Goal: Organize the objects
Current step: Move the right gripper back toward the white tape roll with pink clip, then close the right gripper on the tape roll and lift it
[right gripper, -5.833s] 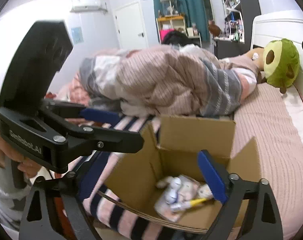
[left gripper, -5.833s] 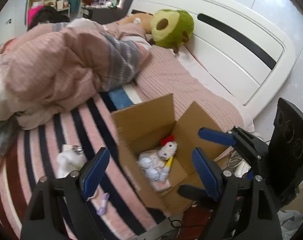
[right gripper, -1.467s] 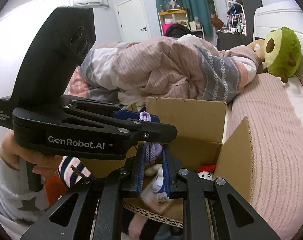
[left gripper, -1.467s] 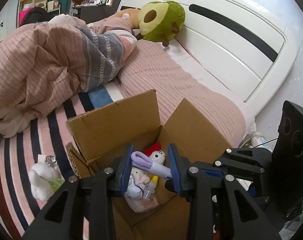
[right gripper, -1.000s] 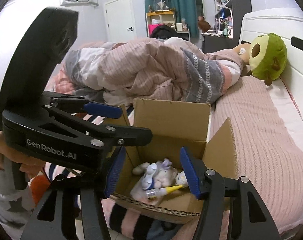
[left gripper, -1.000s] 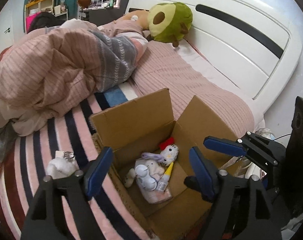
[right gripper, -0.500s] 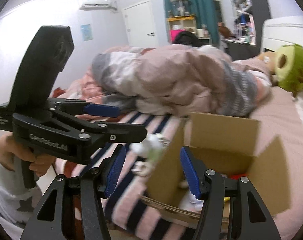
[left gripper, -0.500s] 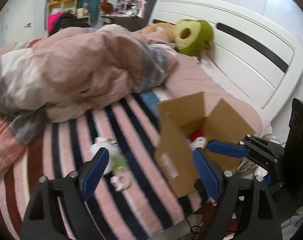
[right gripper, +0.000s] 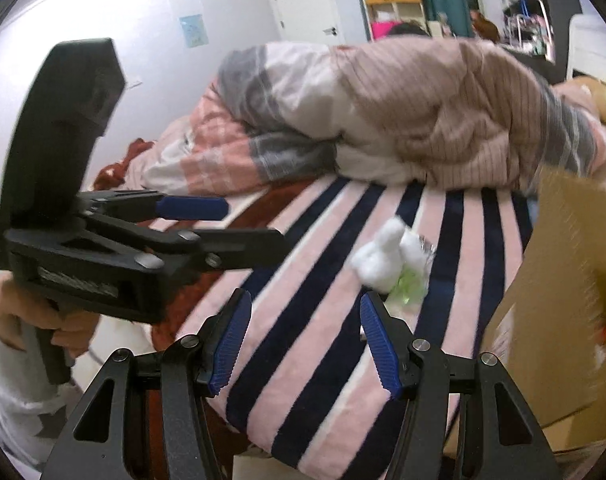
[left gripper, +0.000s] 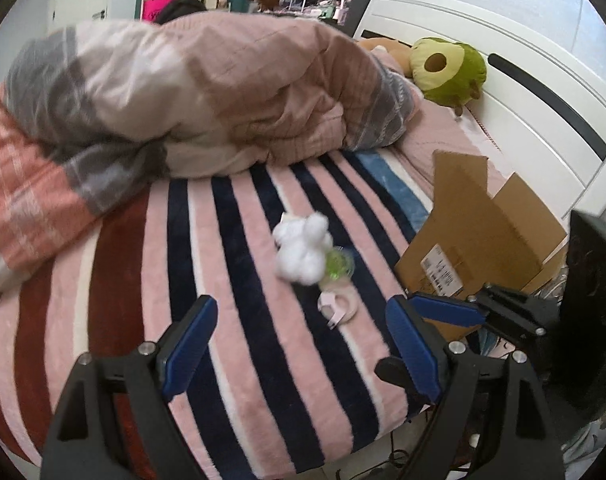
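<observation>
Left gripper [left gripper: 301, 346]: blue-padded fingers spread wide with nothing between them, held above the near edge of the bed; in the right wrist view it shows from the side at 9 o'clock, gripped by a hand [right gripper: 35, 320].
Right gripper [right gripper: 305, 344]: fingers spread apart, nothing between them, over the bed's near edge; in the left wrist view only its blue pad and black frame show at 4 o'clock.
White plush toy [left gripper: 303, 250]: lies on the striped blanket [left gripper: 231, 280] near the centre of the left wrist view, ahead of the left gripper and clear of its fingers; in the right wrist view it sits at 1 o'clock from the right gripper.
Green trinket [left gripper: 337, 266]: touching the white plush toy at its 4 o'clock side; too blurred to say what it is.
Pale ring-shaped item [left gripper: 339, 304]: on the blanket just at 6 o'clock of the green trinket, nearer the left gripper; its make is unclear.
Cardboard box [left gripper: 475, 240]: open, flaps up, standing on the bed at 3 o'clock of the plush toy, a shipping label on its near wall; its inside is hidden in the left wrist view.
Quilt [left gripper: 191, 92]: bunched in a heap at 12 o'clock, across the far half of the bed.
Avocado plush [left gripper: 449, 70]: at 1 o'clock, against the white headboard [left gripper: 543, 92].
</observation>
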### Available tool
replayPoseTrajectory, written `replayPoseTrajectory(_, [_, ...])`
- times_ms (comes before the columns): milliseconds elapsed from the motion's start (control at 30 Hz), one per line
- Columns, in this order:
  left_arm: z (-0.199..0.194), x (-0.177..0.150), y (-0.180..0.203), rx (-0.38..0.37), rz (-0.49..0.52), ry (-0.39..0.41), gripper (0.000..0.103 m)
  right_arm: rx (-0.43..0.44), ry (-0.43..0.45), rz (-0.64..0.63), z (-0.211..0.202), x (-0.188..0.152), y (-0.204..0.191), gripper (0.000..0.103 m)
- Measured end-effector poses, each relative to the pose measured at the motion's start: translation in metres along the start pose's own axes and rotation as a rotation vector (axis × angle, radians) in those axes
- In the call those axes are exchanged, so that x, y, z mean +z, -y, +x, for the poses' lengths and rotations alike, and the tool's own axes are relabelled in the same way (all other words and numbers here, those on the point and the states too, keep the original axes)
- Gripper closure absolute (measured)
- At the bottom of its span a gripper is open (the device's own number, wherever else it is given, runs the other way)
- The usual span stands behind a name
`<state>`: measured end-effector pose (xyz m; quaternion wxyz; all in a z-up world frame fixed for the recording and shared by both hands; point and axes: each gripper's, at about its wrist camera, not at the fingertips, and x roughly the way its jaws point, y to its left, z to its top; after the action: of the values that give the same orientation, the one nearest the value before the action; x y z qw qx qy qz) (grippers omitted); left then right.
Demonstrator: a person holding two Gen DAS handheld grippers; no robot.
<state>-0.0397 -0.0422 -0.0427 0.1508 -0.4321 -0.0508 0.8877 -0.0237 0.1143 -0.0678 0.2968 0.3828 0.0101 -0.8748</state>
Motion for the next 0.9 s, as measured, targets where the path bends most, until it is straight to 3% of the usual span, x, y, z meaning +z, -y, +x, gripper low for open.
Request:
replayPoseTrajectory(133, [0.013,-0.011,-0.014,-0.011,-0.034,-0.023,0.019,-0.075,-0.021,0.065,0.025,-0.015,0.015,0.049])
replayPoseTrajectory(267, [0.023,-0.019,-0.023,-0.032,-0.062,-0.042,0.019,-0.187,-0.033,0.1,0.048,-0.03,0.032,0.035])
replayPoseTrajectory(467, [0.04,-0.028,-0.031,-0.051,-0.09,-0.079,0.019,-0.232,-0.079,0.106,0.081,-0.039,0.044,0.035])
replayPoseTrajectory(567, [0.043,-0.028,-0.031,-0.055,-0.093,-0.085,0.019,-0.227,-0.059,0.127,0.089,-0.04,0.05,0.036])
replayPoseTrajectory(600, [0.044,-0.028,-0.031,-0.054,-0.095,-0.087,0.019,-0.23,-0.054,0.124,0.089,-0.04,0.05,0.036])
replayPoseTrajectory(667, [0.045,-0.028,-0.032,-0.051,-0.099,-0.088,0.019,-0.244,-0.043,0.102,0.09,-0.04,0.05,0.055])
replayPoseTrajectory(733, [0.045,-0.027,-0.032,-0.051,-0.106,-0.086,0.019,-0.245,-0.04,0.083,0.092,-0.041,0.049,0.066])
replayPoseTrajectory(900, [0.042,-0.029,-0.034,-0.051,-0.12,-0.078,0.019,-0.192,-0.006,0.048,0.087,-0.044,0.045,0.068])
